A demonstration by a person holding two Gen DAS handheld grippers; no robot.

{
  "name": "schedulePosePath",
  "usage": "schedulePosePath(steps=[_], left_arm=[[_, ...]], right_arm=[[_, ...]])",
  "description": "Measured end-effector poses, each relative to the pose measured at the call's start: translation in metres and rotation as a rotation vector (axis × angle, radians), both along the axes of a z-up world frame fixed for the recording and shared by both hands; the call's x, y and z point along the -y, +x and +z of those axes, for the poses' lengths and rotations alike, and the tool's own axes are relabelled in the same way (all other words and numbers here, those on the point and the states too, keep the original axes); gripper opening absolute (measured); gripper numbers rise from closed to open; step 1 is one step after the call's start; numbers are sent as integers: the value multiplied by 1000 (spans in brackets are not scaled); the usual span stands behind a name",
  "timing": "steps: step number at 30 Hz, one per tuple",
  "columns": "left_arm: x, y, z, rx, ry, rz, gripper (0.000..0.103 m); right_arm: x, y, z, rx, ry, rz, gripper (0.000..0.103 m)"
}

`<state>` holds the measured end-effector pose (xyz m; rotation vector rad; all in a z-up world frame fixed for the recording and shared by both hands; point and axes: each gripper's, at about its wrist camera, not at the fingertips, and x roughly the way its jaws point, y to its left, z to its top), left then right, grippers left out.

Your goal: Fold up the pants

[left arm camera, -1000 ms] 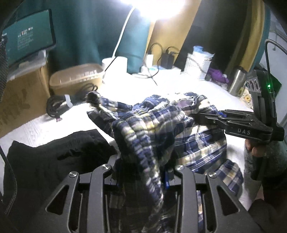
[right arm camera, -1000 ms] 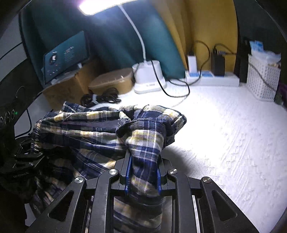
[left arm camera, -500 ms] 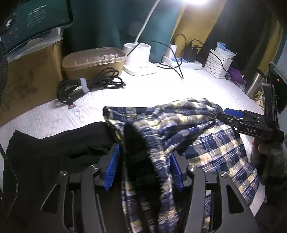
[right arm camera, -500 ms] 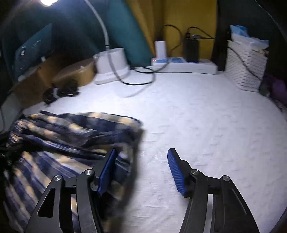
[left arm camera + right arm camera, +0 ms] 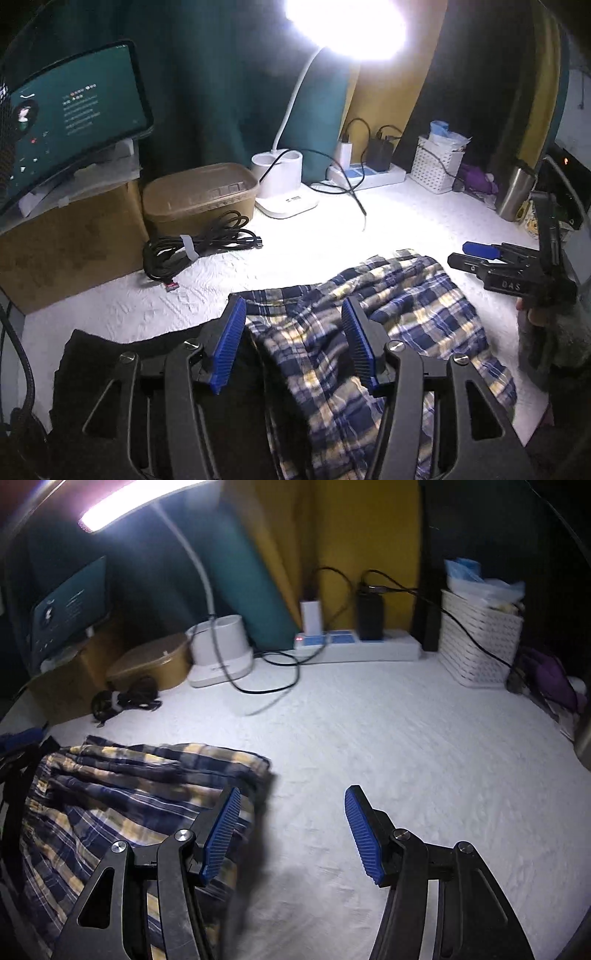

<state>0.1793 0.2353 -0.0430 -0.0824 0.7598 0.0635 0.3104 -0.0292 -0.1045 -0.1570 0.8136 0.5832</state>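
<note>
- the plaid pants (image 5: 406, 325) lie bunched on the white bedspread (image 5: 332, 236), near me; a black garment (image 5: 110, 362) lies just to their left.
- my left gripper (image 5: 293, 339) stands wide. plaid cloth passes below the gap between the blue pads (image 5: 229, 339), but the pads do not press on it.
- my right gripper (image 5: 291, 834) also stands wide, over bare bedspread at the right edge of the pants. nothing is between its jaws.
- handling, as i judge it: the fabric is thin, soft and light. it has no stiffness, so any unsupported part droops and drags.
- the cloth is not fragile and not slippery against ribbed pads; a moderate pinch should suffice.
- the far edge shows stacked layers (image 5: 166, 760). a pinch there can take one layer or several, so i must check the bite.
- recommended hold: two points on one straight edge, one per gripper, well apart, so the span between them stays taut when lifted.
- i cannot tell from these views which edge is the waistband.
- risk: a grip in the middle of the heap only bunches the cloth further.
</note>
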Motion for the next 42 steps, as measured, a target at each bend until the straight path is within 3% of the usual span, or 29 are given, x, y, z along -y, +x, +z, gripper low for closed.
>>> schedulePosePath(steps=[12,17,30,42], left_arm=[[-11,39,-58,-161,91,2,56],[-13,41,-60,-157,84,3,56],[-2,2,-19,-46,-4,-11,56],[0,-11,-55,-120,-5,0,56]], right_arm=[[-30,22,-31,-65,-70,29,61],[-25,20,-29,-60,-67,10,64],[-6,-10,-8,-49,-35,-11,64],[-7,-41,-24,-79,-73,26,64]])
